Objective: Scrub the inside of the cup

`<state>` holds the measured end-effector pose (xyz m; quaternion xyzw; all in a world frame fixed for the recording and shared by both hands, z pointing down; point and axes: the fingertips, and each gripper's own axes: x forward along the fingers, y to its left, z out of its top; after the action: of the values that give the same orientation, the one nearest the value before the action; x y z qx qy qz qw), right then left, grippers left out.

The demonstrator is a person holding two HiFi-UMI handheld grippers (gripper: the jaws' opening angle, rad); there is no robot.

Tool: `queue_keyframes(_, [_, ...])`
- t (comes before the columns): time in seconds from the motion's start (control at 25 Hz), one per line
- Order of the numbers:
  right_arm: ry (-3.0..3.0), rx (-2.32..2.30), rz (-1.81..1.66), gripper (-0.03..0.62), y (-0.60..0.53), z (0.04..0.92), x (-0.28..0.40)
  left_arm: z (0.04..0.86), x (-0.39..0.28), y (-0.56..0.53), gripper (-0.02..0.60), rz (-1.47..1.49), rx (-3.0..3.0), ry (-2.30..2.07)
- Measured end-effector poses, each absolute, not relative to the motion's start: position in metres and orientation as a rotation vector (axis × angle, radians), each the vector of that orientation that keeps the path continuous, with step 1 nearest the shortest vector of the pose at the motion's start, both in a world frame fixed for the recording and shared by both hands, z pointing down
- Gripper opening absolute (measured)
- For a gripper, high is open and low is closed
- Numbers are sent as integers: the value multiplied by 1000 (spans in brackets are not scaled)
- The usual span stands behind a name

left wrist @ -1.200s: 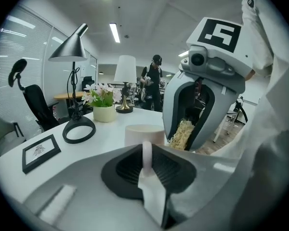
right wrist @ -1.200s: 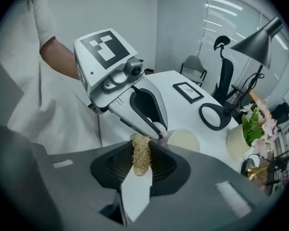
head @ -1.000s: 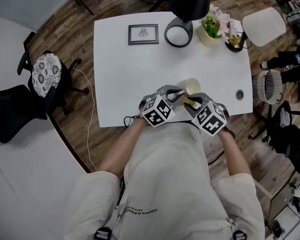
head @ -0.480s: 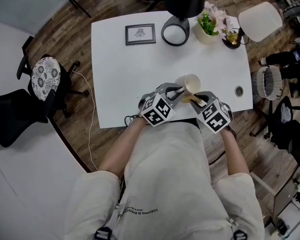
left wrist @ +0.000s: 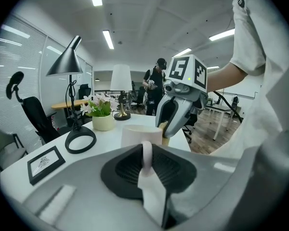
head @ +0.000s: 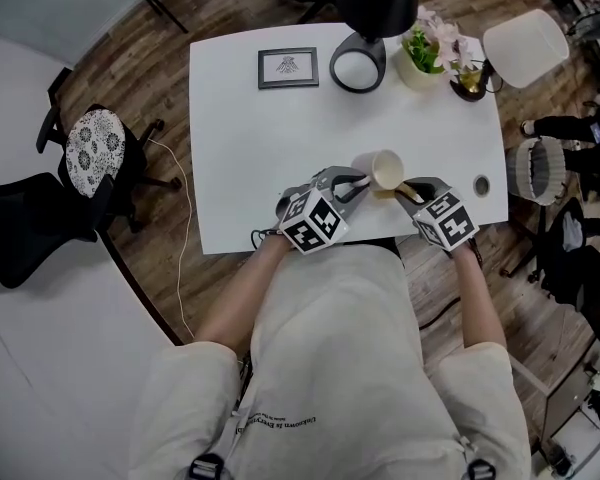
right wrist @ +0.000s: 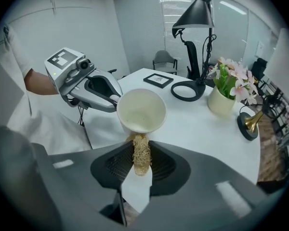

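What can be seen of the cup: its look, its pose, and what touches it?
The cup is cream-white, smooth like ceramic, with a loop handle. It is held tilted on its side above the white table, its empty mouth facing the right gripper. The left gripper clamps the handle. The fibrous scrubber reaches only its lower rim.

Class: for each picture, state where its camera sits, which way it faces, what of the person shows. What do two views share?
Head view: on the head, facing steeply down at the table; torso, forearms, left gripper and right gripper show.
Left gripper view: on that gripper, facing along jaws shut on the cup handle; right sleeve shows.
Right gripper view: on that gripper, facing the cup mouth past its held scrubber; left forearm shows.
Shared: every view shows the cup.
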<state>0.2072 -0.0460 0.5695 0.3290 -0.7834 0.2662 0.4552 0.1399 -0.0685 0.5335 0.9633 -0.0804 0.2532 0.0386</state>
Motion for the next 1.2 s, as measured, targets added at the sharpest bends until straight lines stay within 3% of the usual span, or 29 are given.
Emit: queue_keyframes(1.2, [-1961,702,856,106,-68,555,221,530,141,-22,49,810,3097,65])
